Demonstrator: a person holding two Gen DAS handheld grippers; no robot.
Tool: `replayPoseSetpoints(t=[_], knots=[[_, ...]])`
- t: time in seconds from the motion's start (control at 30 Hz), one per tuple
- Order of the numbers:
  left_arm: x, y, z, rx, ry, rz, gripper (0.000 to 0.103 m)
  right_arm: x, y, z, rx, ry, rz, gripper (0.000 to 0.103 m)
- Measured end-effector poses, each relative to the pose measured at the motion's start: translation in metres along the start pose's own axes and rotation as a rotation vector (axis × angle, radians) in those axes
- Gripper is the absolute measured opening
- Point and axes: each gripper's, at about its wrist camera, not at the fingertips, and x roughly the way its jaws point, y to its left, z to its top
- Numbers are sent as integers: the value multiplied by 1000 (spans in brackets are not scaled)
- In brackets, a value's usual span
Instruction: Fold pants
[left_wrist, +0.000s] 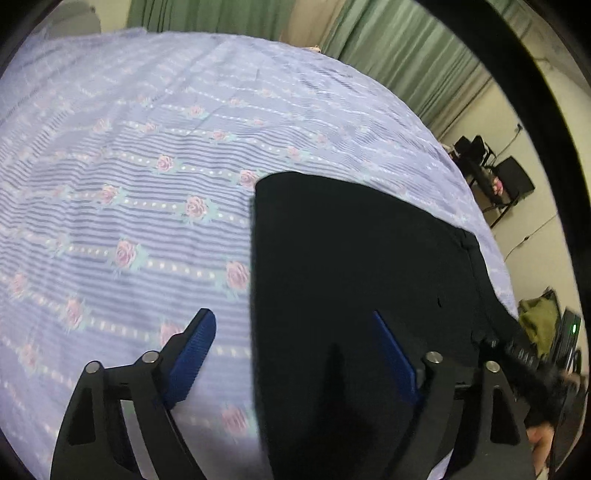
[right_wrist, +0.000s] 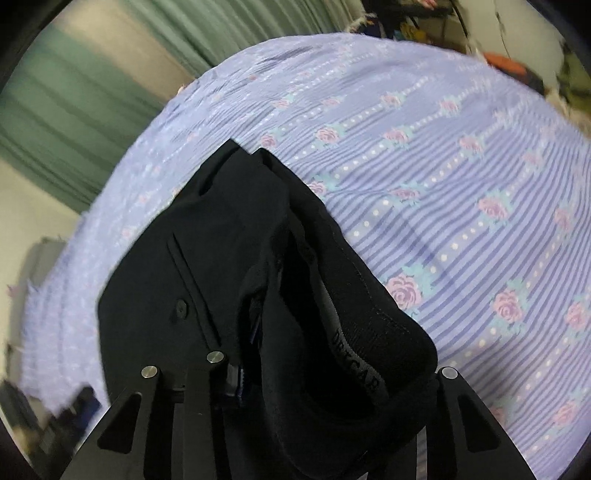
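The black pants (left_wrist: 354, 266) lie on a lilac striped bedsheet with pink roses (left_wrist: 129, 166). My left gripper (left_wrist: 295, 350) is open and empty, hovering over the left edge of the pants, one blue pad over the sheet and the other over the cloth. In the right wrist view the pants' waistband (right_wrist: 354, 332) is bunched up and lifted. My right gripper (right_wrist: 295, 373) is shut on the waistband; the cloth hides its fingertips. A back pocket with a button (right_wrist: 181, 308) shows on the left.
The sheet (right_wrist: 461, 192) covers the whole bed. Green curtains (left_wrist: 399, 40) hang behind it. Black chairs (left_wrist: 495, 177) and clutter stand on the floor to the right of the bed. A gloved hand (left_wrist: 543, 391) shows at the lower right.
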Motion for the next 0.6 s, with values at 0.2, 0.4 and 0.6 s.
replayPoseSetpoints(t=[0.2, 0.4, 0.6], knots=[[40, 13, 19, -19, 85, -106, 72, -1, 9, -3, -103, -35, -63, 40], [61, 11, 32, -28, 107, -179, 71, 3, 11, -2, -139, -39, -71, 40], [55, -3, 38, -102, 109, -308, 55, 10, 5, 4, -94, -29, -48, 42]])
